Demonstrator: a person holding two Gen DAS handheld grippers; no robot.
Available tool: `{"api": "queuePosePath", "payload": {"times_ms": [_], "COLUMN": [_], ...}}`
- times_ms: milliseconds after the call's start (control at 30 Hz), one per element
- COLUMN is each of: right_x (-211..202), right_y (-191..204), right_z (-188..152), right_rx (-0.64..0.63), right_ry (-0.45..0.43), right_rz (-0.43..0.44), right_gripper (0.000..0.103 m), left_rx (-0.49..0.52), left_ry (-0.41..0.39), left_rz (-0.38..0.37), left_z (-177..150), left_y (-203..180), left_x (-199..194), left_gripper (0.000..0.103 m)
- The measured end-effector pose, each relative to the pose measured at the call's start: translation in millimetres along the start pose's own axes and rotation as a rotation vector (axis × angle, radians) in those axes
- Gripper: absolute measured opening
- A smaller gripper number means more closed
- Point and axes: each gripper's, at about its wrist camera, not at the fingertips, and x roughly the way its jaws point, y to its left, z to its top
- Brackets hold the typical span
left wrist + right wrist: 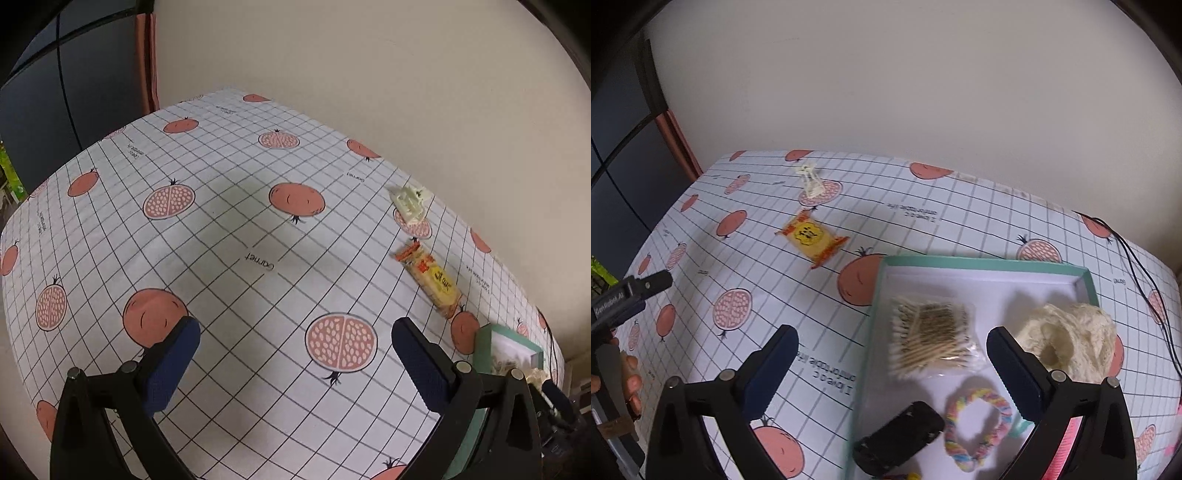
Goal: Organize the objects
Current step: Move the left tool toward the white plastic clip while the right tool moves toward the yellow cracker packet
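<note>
Tray (990,266): teal-rimmed, white inside, on the tablecloth toward the right end of the table; the largest task item.
Tray contents: cream lace bundle (1071,338) at the right wall, partly over the rim; cotton swab packet (932,339) at centre; braided pastel hair tie (979,428) flat near the front; black clip (899,434) beside it, long axis diagonal.
Tablecloth (236,229): white grid with pomegranate print, covers the table.
Right gripper (892,363): above the tray's left rim, blue-padded fingers spread wide, nothing between them.
Left gripper (295,354): over bare cloth, well left of the tray, fingers spread apart, empty.
Hand (629,384): seen at the left edge of the right wrist view, wrapped round the left gripper's handle.
Snack packet (811,237): yellow and orange, outside the tray, flat on the cloth, long axis diagonal.
White clip (812,181): beyond the snack packet, near the wall, long axis pointing roughly toward the packet.
</note>
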Motion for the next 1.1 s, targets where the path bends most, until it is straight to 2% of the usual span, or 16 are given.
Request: {"api": "queuePosePath", "payload": {"times_ms": [100, 267, 433, 767, 967, 1100], "right_x": [-2, -1, 9, 21, 26, 26], "right_y": [5, 8, 3, 5, 11, 14], "right_z": [2, 4, 3, 1, -2, -2], "right_rx": [-0.008, -0.017, -0.008, -0.008, -0.034, -0.035], "right_ry": [-0.011, -0.015, 0.006, 0.017, 0.018, 0.008], "right_rz": [0.007, -0.006, -0.014, -0.029, -0.045, -0.044], "right_gripper": [0.103, 0.103, 0.103, 0.103, 0.103, 0.103], "left_rx": [-0.026, -0.059, -0.017, 0.008, 0.009, 0.026], "left_ry": [-0.011, 0.040, 0.067, 0.054, 0.081, 0.066], "left_rz": [-0.022, -0.032, -0.009, -0.033, -0.065, -0.058], "left_z": [5, 8, 6, 16, 17, 18], "left_y": [1, -3, -14, -16, -19, -21], "left_x": [-1, 15, 31, 49, 63, 65], "left_gripper": [0.103, 0.103, 0.103, 0.103, 0.103, 0.103]}}
